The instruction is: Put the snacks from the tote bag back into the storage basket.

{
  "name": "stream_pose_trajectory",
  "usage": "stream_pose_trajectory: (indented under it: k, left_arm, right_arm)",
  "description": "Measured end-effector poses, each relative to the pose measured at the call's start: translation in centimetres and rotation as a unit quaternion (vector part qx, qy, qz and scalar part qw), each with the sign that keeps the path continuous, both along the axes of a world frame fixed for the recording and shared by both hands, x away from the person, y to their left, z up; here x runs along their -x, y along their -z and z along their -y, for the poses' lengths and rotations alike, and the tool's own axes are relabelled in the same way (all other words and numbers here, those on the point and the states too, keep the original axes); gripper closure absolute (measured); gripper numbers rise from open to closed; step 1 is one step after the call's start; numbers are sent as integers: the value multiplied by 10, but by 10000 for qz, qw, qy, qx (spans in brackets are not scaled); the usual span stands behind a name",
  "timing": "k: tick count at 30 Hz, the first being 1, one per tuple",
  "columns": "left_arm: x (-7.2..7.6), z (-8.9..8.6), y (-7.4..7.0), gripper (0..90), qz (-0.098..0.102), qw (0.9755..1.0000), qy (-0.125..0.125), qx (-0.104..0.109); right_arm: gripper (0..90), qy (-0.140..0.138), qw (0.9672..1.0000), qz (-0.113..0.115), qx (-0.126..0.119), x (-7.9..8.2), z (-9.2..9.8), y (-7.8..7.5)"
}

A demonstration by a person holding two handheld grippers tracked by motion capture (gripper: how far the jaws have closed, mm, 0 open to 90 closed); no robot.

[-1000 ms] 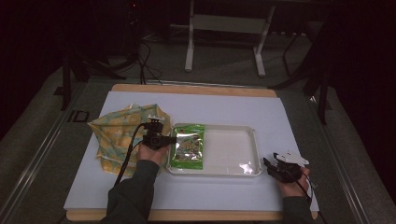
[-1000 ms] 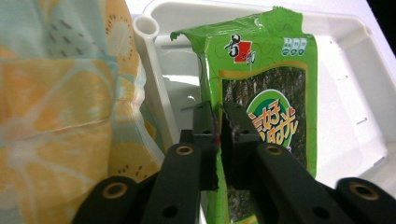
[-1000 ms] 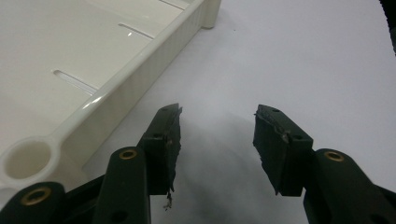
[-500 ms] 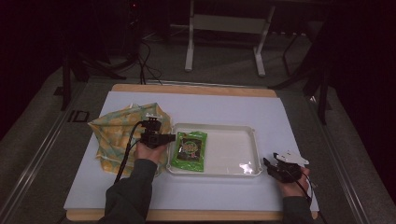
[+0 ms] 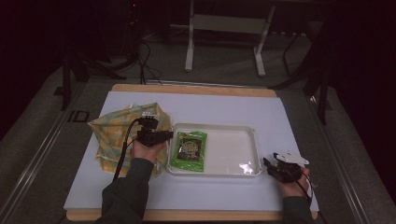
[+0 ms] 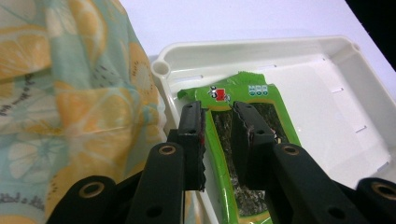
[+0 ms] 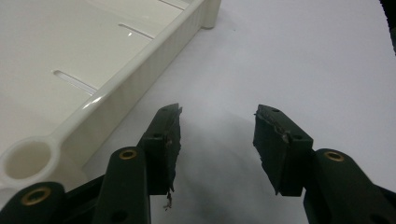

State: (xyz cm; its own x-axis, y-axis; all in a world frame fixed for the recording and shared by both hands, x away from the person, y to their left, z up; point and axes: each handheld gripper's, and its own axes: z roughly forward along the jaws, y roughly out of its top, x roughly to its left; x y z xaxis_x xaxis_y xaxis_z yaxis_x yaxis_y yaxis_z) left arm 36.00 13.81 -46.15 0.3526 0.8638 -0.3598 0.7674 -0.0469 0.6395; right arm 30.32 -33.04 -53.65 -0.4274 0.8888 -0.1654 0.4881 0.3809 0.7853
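Looking across your table (image 5: 224, 112), you have the white tray (image 5: 233, 128) lying in the middle, its long side running left to right, and the lemon-print bag (image 5: 112, 135) touching its left wall. Inside the tray, at the left end, the green seaweed packet (image 5: 189, 150) lies flat, with its long axis going from near you to away from you, across the tray. Your left gripper (image 6: 219, 119) is just beside the left rim of the tray and points over it, so the packet lies directly ahead of and under the jaws; they have just been opening, and now they stand a little apart above the wrapper, not pressing it, as far as I can judge. Your right gripper (image 7: 217, 140) rests on the table just outside the right near corner of the tray, jaws wide apart with nothing between them, well apart from the packet. So your left hand (image 5: 148, 150) is clearly the nearer one for any coming move on the packet.
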Motion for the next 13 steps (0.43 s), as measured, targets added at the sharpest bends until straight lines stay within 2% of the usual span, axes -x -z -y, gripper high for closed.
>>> stream_pose_trajectory:
  k: [13]
  left_arm:
    - [11,-14,-13,723,393,9992,96,-72]
  right_arm:
    - [504,10,10000,-20,-10,0,0,0]
